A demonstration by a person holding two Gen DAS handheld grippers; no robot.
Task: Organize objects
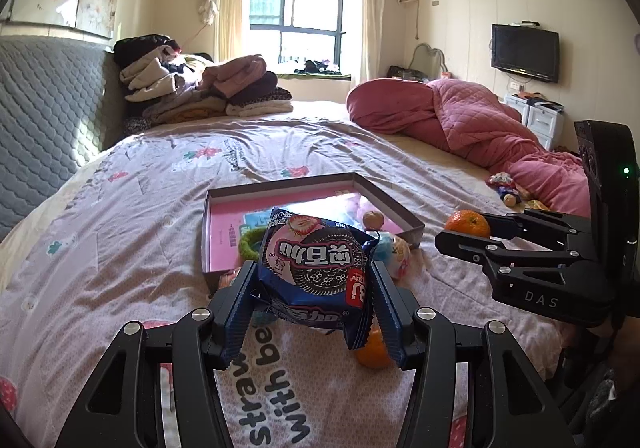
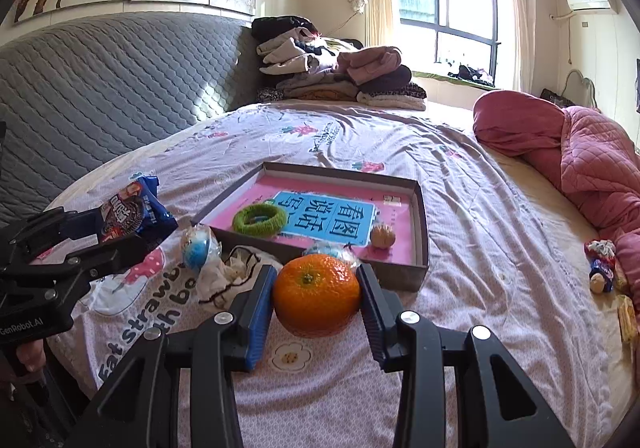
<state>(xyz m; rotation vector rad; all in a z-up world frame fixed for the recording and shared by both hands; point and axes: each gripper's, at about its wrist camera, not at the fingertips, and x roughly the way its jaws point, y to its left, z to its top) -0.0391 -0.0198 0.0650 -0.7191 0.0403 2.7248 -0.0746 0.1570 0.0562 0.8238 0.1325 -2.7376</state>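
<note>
My left gripper (image 1: 312, 288) is shut on a blue cookie packet (image 1: 316, 260) and holds it above the bed, just short of the shallow grey box (image 1: 394, 203). The packet also shows in the right wrist view (image 2: 136, 213). My right gripper (image 2: 316, 288) is shut on an orange (image 2: 316, 294), near the box's front wall (image 2: 400, 276); the orange shows in the left wrist view too (image 1: 467, 223). Inside the box lie a pink book (image 2: 332, 219), a green ring (image 2: 260, 219) and a walnut (image 2: 382, 236). A second orange (image 1: 370, 348) lies on the sheet under my left gripper.
A blue-and-white ball (image 2: 198, 246), a crumpled white bag (image 2: 228, 276) and a wrapped ball (image 2: 330, 250) lie by the box's front. Small wrapped items (image 2: 600, 264) lie at the right by the pink quilt (image 2: 592, 167). Folded clothes (image 2: 340, 75) sit at the headboard.
</note>
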